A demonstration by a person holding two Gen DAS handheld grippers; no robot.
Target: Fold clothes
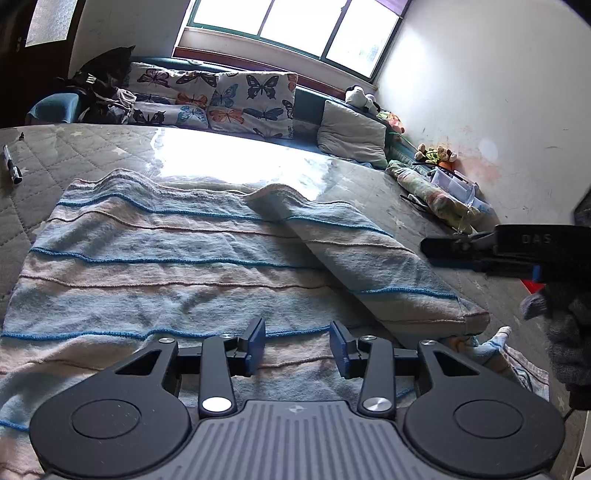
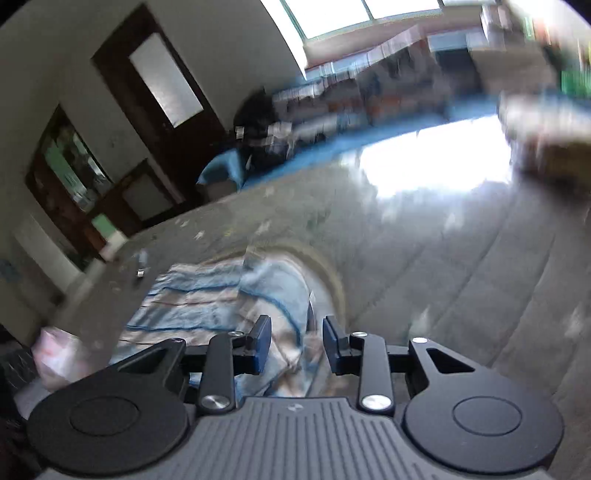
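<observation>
Left gripper (image 1: 297,345): fingers spread, nothing between them, hovering low over the near part of the striped cloth (image 1: 155,266); whether the tips touch the fabric cannot be told. The cloth lies directly ahead of and under these fingers, spread flat on the quilted bed (image 1: 33,184), its stripes running left–right across the view. Its right side is already turned over as a flap (image 1: 369,258); the flap's long axis runs diagonally from the far middle to a near-right corner, which sits just right of the left gripper. Judgement: the next fold turns on that near-right corner and the near hem, and the left gripper is the closer one to both. Right gripper (image 2: 297,345): fingers also spread, holding nothing; its view is motion-blurred, with the cloth's edge showing below and left of the tips and bare bed to the right. In the left view the right gripper (image 1: 491,247) stands off the cloth's right edge, above the bed, apart from the flap, with the gloved hand below it. Nothing lies on the cloth between either gripper and the flap. Farther out: a pen (image 1: 11,164) on the bed at far left, well apart; a clutter of small items (image 1: 439,188) by the right wall; butterfly cushions (image 1: 221,99) and a window (image 1: 295,26) at the back.
</observation>
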